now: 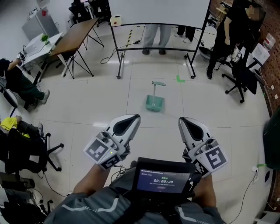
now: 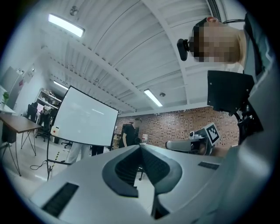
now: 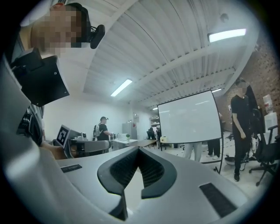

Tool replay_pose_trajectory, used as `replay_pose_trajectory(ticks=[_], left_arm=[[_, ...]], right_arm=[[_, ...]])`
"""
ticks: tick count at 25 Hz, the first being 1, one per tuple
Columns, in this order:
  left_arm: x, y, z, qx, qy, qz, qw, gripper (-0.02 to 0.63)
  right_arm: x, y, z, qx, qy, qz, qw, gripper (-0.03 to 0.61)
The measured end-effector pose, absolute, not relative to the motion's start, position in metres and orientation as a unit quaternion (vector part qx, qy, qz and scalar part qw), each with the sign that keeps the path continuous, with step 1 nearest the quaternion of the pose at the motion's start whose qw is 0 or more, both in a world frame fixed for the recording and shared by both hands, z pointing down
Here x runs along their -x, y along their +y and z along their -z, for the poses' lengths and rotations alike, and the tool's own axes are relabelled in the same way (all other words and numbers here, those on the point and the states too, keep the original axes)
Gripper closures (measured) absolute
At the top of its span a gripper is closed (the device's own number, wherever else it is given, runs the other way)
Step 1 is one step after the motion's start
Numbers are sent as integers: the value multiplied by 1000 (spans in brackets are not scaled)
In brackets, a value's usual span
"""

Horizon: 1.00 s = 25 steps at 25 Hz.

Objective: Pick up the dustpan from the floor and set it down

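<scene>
Left gripper [image 1: 133,119]: jaws closed, ribbed pads meeting at the tip in the left gripper view [image 2: 141,147]. Nothing between them.

Right gripper [image 1: 183,121]: jaws closed as well, tips together in the right gripper view [image 3: 139,149], and empty.

Both grippers are held level, side by side and apart, pointing away from the person's body. Each carries its marker cube at the rear, the left one [image 1: 101,151] and the right one [image 1: 212,158]. A small display [image 1: 162,178] sits between the two forearms, close to the chest.

Dustpan [image 1: 155,103]: pale green, lying on the floor [image 1: 210,109] ahead of the grippers. In the head view it falls roughly between their two lines of aim and well apart from both. Its handle [image 1: 156,89] stands up from the pan, with the grip at the top. Neither gripper touches it.

Just beyond the dustpan, to the right, there is a green tape mark [image 1: 180,79] on the tiles.

Farther out, a white projection screen [image 1: 157,11] stands on a black tube frame. The legs of a person [image 1: 153,37] show behind it. The screen also appears in the left gripper view [image 2: 87,116] and the right gripper view [image 3: 190,117].

A person in black [image 1: 227,30] stands to the right of the frame, next to an office chair [image 1: 243,76]. A wooden counter [image 1: 76,35] stands at upper left.
</scene>
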<state>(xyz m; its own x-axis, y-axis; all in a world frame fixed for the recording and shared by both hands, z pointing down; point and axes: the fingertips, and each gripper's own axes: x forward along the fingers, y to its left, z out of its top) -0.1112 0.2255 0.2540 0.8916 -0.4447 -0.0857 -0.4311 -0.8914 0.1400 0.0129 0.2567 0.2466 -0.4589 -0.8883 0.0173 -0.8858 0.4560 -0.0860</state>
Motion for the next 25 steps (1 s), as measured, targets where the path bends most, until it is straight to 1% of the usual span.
replay_pose_trajectory(ticks=[9, 25], left_arm=[[111, 238, -248, -969, -234, 54, 65, 588], [101, 229, -257, -970, -228, 44, 73, 588]], right_arm=[[-20, 272, -232, 523, 852, 33, 6, 561], [-34, 264, -236, 529, 848, 29, 1, 561]])
